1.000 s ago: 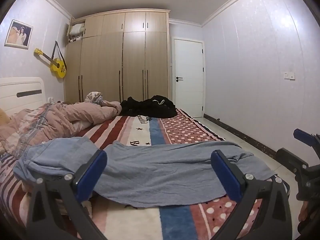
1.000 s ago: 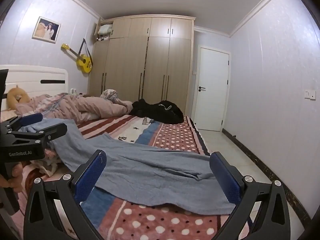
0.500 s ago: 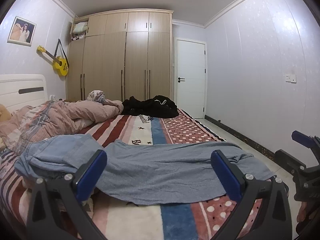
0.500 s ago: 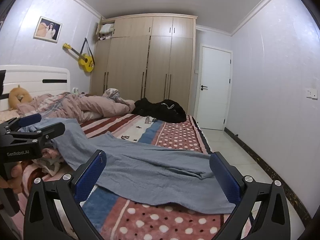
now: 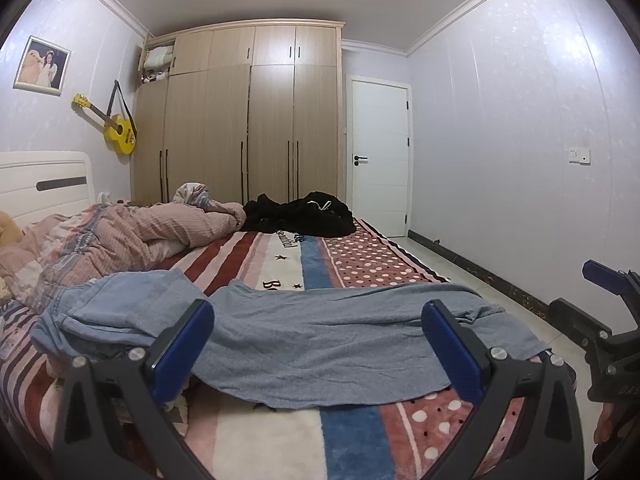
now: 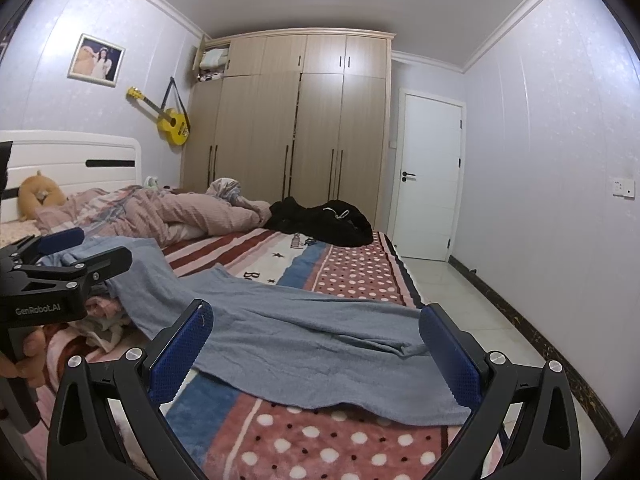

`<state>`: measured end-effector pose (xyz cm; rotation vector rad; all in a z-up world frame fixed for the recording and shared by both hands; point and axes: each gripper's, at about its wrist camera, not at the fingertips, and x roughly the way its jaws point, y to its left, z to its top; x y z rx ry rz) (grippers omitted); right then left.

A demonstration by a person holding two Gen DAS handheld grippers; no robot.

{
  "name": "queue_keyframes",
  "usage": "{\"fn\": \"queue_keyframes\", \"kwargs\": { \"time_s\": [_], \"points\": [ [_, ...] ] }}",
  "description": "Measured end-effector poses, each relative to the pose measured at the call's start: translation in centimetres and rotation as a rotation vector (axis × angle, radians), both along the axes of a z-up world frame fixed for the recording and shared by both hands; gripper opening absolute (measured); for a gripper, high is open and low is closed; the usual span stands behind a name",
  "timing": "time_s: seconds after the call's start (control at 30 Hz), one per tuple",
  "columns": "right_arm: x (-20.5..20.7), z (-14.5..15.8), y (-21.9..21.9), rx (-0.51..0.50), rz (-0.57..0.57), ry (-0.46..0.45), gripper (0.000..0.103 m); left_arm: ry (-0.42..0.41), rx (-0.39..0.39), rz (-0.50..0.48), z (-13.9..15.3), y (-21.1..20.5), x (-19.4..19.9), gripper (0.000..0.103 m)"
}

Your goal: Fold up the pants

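Left gripper (image 5: 318, 344) is spread wide and holds nothing; it hovers above the near edge of the pants (image 5: 320, 340), toward the waist end. Right gripper (image 6: 316, 344) is also wide and empty, over the leg end near the bed's floor-side edge.

The pants lie across the blanket (image 5: 348, 436), waist bunched to the left against the pink quilt (image 5: 132, 232), legs running right with the hems close to the edge of the mattress. They are not flat: the waist is heaped and a ridge shows at the leg end.

My read is that the step is approach, pre-grasp. To do it well:
- left takes the waistband corner, right takes the hem corner, both on the same long edge
- pinch one garment layer set only, not the blanket pile underneath
- close both before lifting, keep the fabric taut between them
- flatten the heap at the waist first, else the fold bakes in wrinkles

Black clothes (image 5: 304, 216) sit well apart, no interference.
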<state>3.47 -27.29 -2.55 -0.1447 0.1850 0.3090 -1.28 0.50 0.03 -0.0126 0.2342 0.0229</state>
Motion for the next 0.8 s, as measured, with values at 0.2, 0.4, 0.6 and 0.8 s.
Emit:
{"fn": "queue_keyframes", "kwargs": {
  "time_s": [0.2,0.4,0.6,0.8],
  "points": [
    [0.02,-0.03,-0.06,0.005,0.004,0.002,0.102,-0.004,0.004,-0.001,0.06,-0.15,-0.16,0.102],
    [-0.07,-0.13,-0.06,0.008,0.005,0.004,0.103,-0.005,0.004,0.0,0.02,-0.21,-0.21,0.102],
    [-0.06,-0.08,-0.04,0.008,0.003,0.004,0.102,-0.005,0.004,0.0,0.01,-0.21,-0.22,0.102],
    [-0.11,-0.09,0.0,0.009,0.004,0.005,0.102,-0.005,0.003,-0.001,0.01,-0.15,-0.27,0.102]
  ]
}}
